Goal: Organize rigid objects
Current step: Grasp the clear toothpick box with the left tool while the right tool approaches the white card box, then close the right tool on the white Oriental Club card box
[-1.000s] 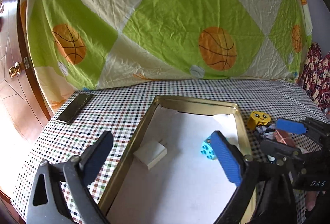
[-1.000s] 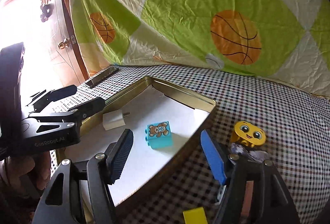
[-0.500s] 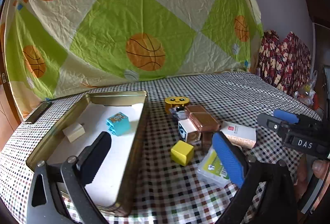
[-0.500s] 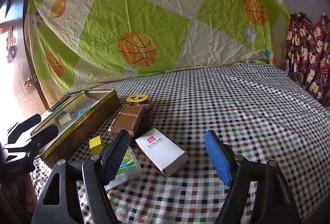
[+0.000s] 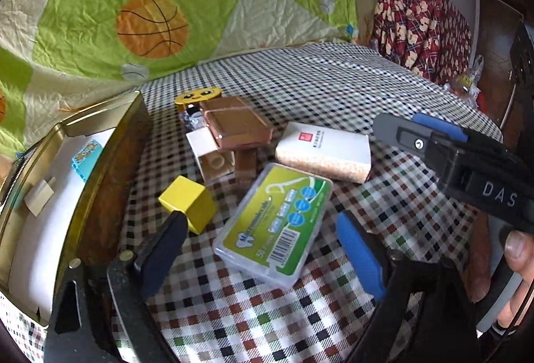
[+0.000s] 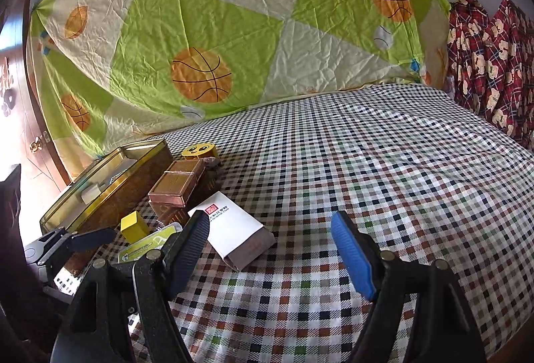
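Observation:
My left gripper (image 5: pixel 263 252) is open, its fingers on either side of a green-labelled clear plastic box (image 5: pixel 273 222) on the checked cloth. A yellow cube (image 5: pixel 188 202) lies by its left finger. Behind are a copper box (image 5: pixel 237 126), a white carton (image 5: pixel 323 146), a small white open box (image 5: pixel 213 156) and a yellow smiley block (image 5: pixel 198 94). The gold tin (image 5: pixel 100 196) at left holds a blue block (image 5: pixel 85 157) and a white charger (image 5: pixel 40 196). My right gripper (image 6: pixel 270 249) is open and empty, just right of the white carton (image 6: pixel 233 229).
The checked cloth (image 6: pixel 383 169) stretches far to the right of the pile. A basketball-print sheet (image 6: pixel 233 29) hangs behind. Red patterned fabric (image 6: pixel 490 62) lies at the far right. A wooden door (image 6: pixel 20 129) is at the left.
Both grippers have swung right, away from the tin. The left one has come down low over the green-labelled box. The right one has moved beside the white carton.

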The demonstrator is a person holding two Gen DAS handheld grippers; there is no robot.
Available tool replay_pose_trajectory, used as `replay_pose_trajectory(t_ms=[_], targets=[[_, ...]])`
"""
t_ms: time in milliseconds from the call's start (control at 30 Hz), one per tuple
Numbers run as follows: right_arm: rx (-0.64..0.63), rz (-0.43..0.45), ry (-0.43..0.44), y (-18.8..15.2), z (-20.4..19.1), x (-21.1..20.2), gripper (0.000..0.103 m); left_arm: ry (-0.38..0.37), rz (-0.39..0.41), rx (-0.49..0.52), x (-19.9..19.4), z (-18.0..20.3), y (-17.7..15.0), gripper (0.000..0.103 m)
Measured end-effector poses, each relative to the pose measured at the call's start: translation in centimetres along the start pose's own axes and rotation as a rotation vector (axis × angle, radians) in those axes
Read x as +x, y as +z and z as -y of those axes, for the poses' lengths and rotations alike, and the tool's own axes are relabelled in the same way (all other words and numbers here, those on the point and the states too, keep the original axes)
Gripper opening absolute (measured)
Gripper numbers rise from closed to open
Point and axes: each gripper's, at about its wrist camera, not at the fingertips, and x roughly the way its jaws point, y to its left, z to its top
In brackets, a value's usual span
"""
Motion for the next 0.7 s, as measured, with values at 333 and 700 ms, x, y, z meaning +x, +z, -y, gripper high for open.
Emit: replay_pose_trajectory(t_ms=[333,700], targets=[[-0.069,-0.023,-0.010,0.9,-1.2,1.0,0.077,-0.105,-0.006,-0.069,-0.1,-1.2,-0.6,0.054],[-0.195,-0.147,0.018,1.7,-2.8,4.0,0.077,-0.077,-0.044,-0.095,0.6,-2.7,-0.7,0.054]])
